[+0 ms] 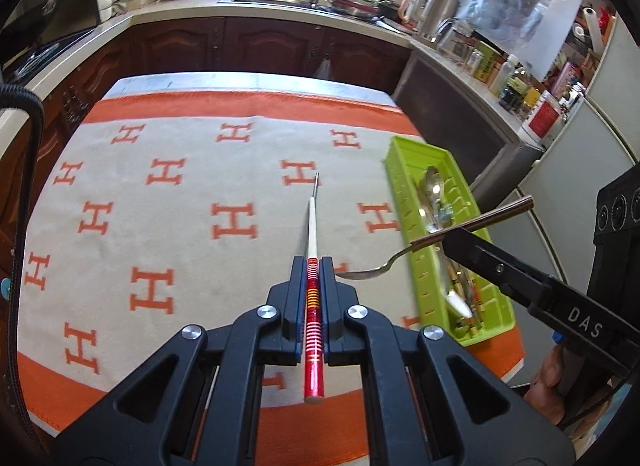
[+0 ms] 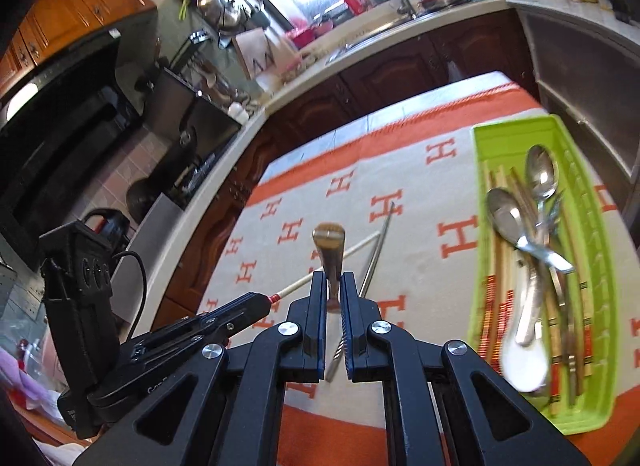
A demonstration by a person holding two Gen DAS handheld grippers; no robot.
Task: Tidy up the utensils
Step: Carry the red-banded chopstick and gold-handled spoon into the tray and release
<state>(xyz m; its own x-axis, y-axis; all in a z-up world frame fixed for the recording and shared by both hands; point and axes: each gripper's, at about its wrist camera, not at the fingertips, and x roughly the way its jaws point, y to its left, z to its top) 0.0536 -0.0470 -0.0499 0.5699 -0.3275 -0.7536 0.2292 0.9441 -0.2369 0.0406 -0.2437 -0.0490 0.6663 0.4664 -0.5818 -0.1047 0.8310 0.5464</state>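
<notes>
My left gripper (image 1: 313,262) is shut on a chopstick (image 1: 312,225) with a red banded top and a cream shaft, held above the cloth and pointing away. My right gripper (image 1: 448,236) comes in from the right, shut on the brown handle of a fork (image 1: 372,268) whose tines point left, over the cloth beside the tray. In the right wrist view, the fork handle (image 2: 329,242) stands up between the right gripper's (image 2: 332,278) fingers. The left gripper (image 2: 266,298) sits at lower left there. A thin metal chopstick (image 2: 370,270) lies on the cloth below.
A green tray (image 1: 396,153) (image 2: 520,123) at the table's right edge holds spoons (image 2: 540,169), chopsticks and other cutlery. An orange-and-cream patterned cloth (image 1: 180,205) covers the table. Kitchen counters, a sink and a fridge surround it. A person's hand (image 1: 548,378) grips the right tool.
</notes>
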